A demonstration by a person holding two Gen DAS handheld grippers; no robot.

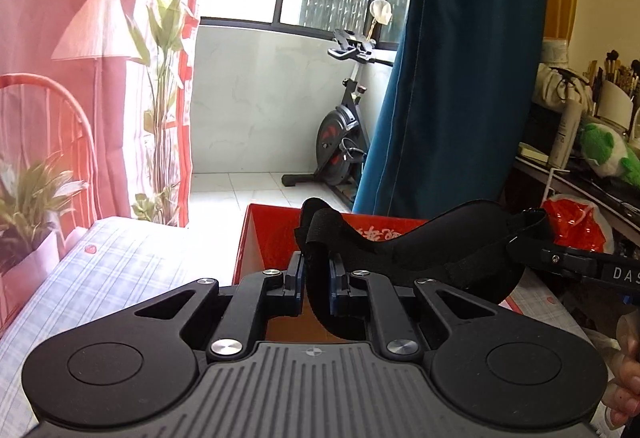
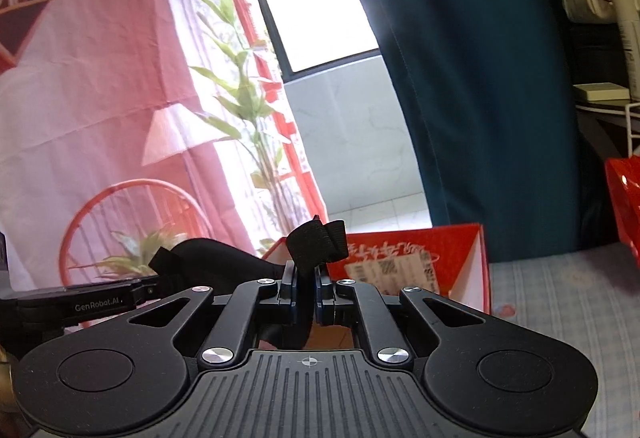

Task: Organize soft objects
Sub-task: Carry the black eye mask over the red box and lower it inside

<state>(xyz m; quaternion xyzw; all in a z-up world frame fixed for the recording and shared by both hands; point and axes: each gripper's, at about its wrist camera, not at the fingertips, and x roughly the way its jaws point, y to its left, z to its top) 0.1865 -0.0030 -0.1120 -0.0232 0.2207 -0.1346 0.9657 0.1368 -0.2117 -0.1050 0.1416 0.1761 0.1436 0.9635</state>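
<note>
A black soft eye mask (image 1: 440, 242) with an elastic strap hangs stretched between my two grippers, above an open red cardboard box (image 1: 276, 234). My left gripper (image 1: 317, 278) is shut on one end of the mask's strap. My right gripper (image 2: 306, 284) is shut on the other strap end (image 2: 318, 238); the mask's padded body (image 2: 216, 258) shows to its left. The right gripper's finger (image 1: 576, 262) enters the left wrist view from the right. The red box (image 2: 404, 258) stands just behind the right gripper's fingers.
The box sits on a bed with a pale checked sheet (image 1: 132, 262). A red plastic bag (image 1: 576, 222) and a green plush toy (image 1: 608, 154) lie by a cluttered shelf on the right. A teal curtain (image 1: 452, 58), an exercise bike (image 1: 344, 134) and a printed pink curtain (image 1: 80, 58) stand behind.
</note>
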